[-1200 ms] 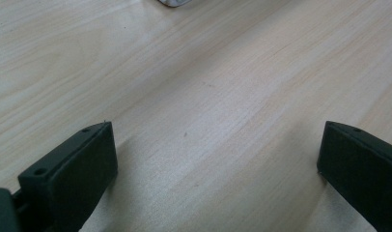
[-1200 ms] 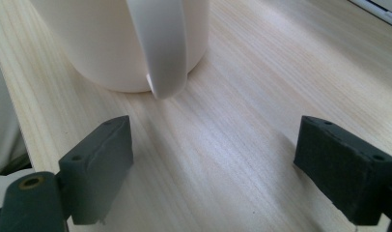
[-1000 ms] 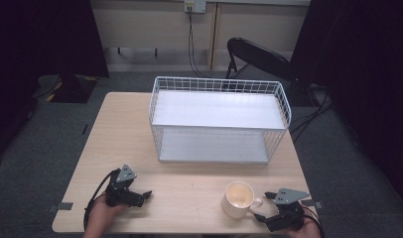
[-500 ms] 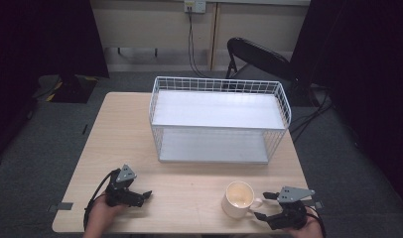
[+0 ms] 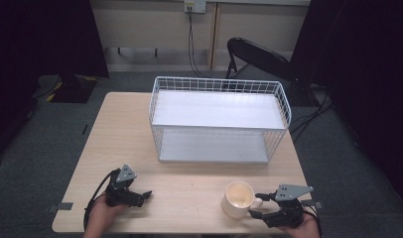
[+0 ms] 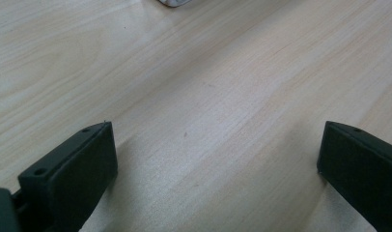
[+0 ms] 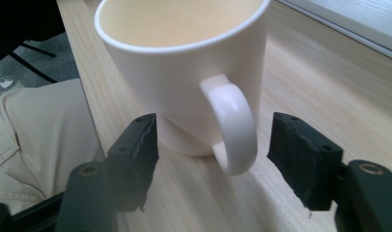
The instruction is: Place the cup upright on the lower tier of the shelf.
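No readable text, label, brand or number appears on anything here

High view: even overhead light falls on the pale wooden worktop (image 5: pixel 189 124) and the white wire basket (image 5: pixel 219 119), while the surrounding room is dark; the picture is soft and slightly grainy. Left gripper view: the wood grain is sharp at mid-distance, and the near black jaws are blurred, casting faint shadows. Right gripper view: the glossy cream ceramic mug (image 7: pixel 184 72) carries soft highlights on rim and handle; the background is blurred.
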A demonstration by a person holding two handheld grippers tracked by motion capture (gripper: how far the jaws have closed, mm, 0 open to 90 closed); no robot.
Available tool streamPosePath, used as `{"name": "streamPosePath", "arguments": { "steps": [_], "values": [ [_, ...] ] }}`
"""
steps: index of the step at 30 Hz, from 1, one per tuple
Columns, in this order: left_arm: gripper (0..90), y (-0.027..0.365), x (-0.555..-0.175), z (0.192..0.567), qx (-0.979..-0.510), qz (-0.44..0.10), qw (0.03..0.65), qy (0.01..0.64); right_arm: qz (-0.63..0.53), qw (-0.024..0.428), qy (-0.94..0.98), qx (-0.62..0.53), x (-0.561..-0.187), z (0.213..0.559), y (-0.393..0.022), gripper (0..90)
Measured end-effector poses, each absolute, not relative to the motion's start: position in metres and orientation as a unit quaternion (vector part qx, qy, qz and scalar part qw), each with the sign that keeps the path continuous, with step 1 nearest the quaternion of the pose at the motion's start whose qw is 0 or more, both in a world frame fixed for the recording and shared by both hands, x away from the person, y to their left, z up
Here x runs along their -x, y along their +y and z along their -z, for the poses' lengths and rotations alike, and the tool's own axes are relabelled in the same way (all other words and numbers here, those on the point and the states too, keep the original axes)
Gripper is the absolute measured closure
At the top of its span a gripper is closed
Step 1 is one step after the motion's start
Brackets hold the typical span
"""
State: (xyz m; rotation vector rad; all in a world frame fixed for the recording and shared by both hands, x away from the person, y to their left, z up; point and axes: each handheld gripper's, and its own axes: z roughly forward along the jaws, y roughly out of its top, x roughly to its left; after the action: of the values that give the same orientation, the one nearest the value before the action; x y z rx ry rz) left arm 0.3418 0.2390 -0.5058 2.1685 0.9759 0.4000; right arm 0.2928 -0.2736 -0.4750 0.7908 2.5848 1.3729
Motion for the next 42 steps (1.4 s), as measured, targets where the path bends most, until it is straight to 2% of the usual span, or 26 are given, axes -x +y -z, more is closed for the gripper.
{"name": "streamPosePath", "arguments": {
  "steps": [10, 15, 16, 24, 42],
  "values": [
    [0.0, 0.239, -0.342, 0.506, -0.840, -0.155, 0.357, 0.378, -0.459, 0.043, 0.849, -0.256, -0.292, 0.470, -0.272, 60.1],
    [0.0, 0.239, -0.342, 0.506, -0.840, -0.152, 0.358, 0.380, -0.458, 0.039, 0.850, -0.257, -0.292, 0.471, -0.271, 68.7],
    [0.0, 0.239, -0.342, 0.506, -0.840, -0.152, 0.358, 0.379, -0.456, 0.037, 0.851, -0.258, -0.292, 0.471, -0.271, 74.2],
    [0.0, 0.239, -0.342, 0.506, -0.840, -0.152, 0.358, 0.379, -0.450, 0.049, 0.852, -0.263, -0.290, 0.468, -0.268, 79.8],
    [0.0, 0.239, -0.342, 0.506, -0.840, -0.152, 0.358, 0.379, -0.438, 0.094, 0.853, -0.269, -0.288, 0.458, -0.272, 80.3]
  ]
}}
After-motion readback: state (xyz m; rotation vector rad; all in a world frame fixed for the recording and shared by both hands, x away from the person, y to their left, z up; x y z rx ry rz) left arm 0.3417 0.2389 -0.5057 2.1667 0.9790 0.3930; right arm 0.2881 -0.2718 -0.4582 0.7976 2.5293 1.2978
